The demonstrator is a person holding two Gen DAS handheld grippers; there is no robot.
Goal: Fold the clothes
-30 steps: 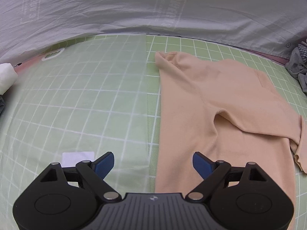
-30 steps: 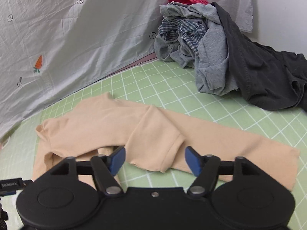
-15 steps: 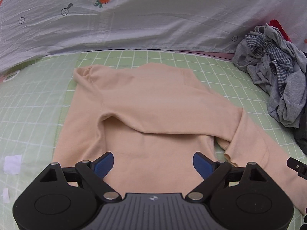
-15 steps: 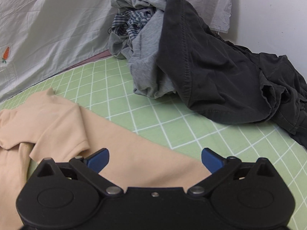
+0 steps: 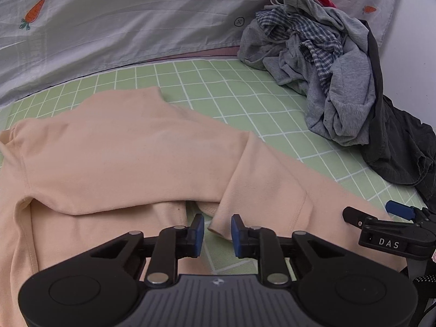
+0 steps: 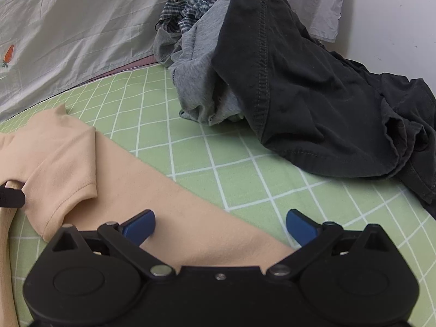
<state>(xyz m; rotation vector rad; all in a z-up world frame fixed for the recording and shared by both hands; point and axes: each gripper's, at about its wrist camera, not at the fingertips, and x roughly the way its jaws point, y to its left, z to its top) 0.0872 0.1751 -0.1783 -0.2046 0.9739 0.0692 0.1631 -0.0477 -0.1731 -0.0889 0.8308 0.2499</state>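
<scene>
The peach shirt [image 5: 114, 158] lies flat on the green grid mat [image 5: 218, 87], its long axis running left-right, collar end seemingly away from the clothes pile [image 5: 327, 62]. Left gripper [image 5: 217, 231] fingers stand narrow around a sleeve cuff; right gripper [image 6: 220, 224] is spread wide over the hem.

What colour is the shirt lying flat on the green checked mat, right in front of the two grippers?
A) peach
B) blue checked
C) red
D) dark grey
A: the flat shirt spread on the green grid mat is peach; the dark grey and blue checked clothes sit in the crumpled pile at the back.
</scene>
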